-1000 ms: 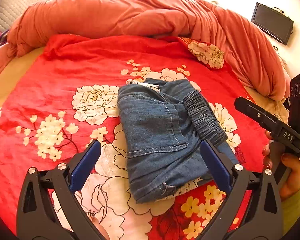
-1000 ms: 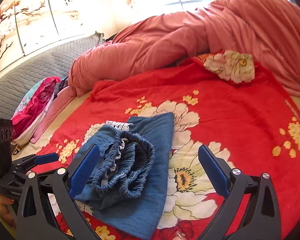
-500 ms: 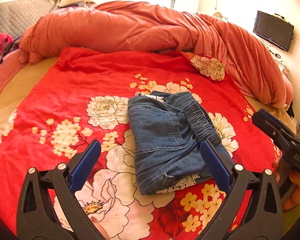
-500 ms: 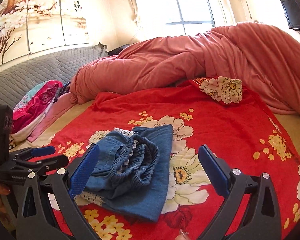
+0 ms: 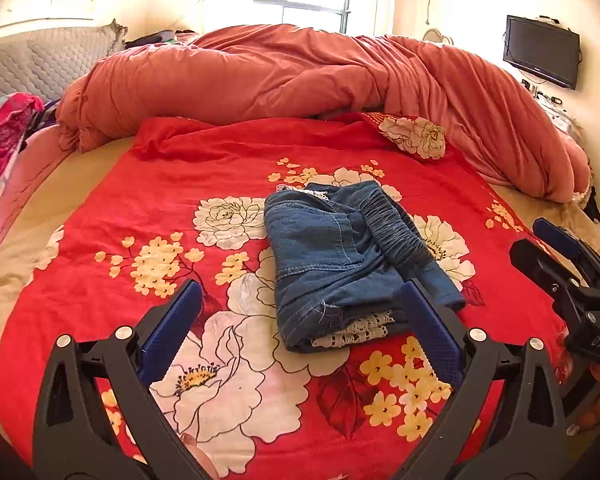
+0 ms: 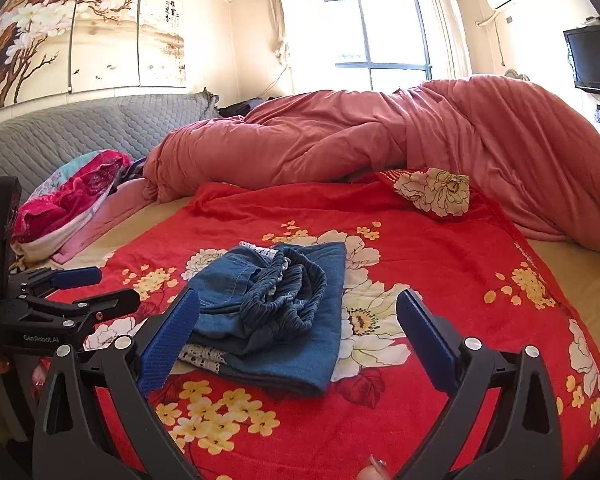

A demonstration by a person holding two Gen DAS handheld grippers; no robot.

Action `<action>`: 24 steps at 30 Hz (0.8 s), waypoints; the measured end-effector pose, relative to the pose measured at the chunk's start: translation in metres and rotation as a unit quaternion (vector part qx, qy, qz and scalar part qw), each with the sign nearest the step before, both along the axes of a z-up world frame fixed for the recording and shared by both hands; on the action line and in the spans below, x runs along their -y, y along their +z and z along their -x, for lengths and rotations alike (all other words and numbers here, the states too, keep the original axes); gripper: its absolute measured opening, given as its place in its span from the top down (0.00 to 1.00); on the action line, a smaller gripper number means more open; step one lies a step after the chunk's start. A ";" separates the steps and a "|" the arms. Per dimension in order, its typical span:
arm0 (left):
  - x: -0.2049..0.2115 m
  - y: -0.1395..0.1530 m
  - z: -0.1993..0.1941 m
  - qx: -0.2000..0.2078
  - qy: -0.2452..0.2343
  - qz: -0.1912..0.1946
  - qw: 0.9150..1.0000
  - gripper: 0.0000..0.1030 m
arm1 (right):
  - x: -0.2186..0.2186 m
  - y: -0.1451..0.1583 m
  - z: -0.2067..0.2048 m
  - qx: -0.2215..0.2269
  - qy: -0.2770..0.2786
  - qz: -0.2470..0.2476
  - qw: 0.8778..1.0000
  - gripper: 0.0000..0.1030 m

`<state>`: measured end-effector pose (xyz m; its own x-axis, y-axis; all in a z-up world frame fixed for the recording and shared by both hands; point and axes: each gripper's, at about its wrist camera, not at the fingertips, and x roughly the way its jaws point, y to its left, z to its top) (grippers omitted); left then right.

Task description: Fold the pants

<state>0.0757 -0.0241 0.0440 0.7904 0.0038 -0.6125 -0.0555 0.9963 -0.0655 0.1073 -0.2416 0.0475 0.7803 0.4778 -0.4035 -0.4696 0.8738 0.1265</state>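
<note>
Pants (image 5: 340, 256) folded small, centre of frame on the red flowered blanket (image 5: 140, 184). Left gripper (image 5: 300, 332) spread wide, empty, hanging low before them; right gripper (image 6: 298, 342) likewise. Judged finished: best lifted straight away, clear of the bunched waistband (image 6: 288, 292), without snagging.

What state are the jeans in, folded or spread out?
Folded: the jeans lie as a compact layered bundle on the red floral blanket, elastic waistband on top.
</note>
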 end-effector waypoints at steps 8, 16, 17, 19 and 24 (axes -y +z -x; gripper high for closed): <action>0.007 -0.018 0.021 -0.020 0.013 0.016 1.000 0.09 | 0.007 -0.013 0.016 -0.007 -0.005 0.008 1.000 0.05; 0.019 -0.034 0.036 -0.038 0.013 0.024 0.999 0.09 | 0.011 -0.023 0.026 -0.019 -0.003 0.022 1.000 0.05; 0.020 -0.035 0.036 -0.041 0.013 0.023 0.999 0.09 | 0.012 -0.024 0.027 -0.018 -0.005 0.024 1.000 0.05; 0.021 -0.038 0.039 -0.044 0.013 0.022 0.999 0.09 | 0.013 -0.026 0.029 -0.018 -0.005 0.026 0.999 0.05; 0.026 -0.046 0.047 -0.051 0.019 0.016 0.998 0.09 | 0.018 -0.030 0.033 -0.027 -0.003 0.023 0.999 0.05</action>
<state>0.0285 -0.0497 -0.0017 0.7235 0.0122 -0.6903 -0.1021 0.9907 -0.0895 0.0742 -0.2595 0.0174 0.7593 0.4528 -0.4673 -0.4576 0.8822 0.1113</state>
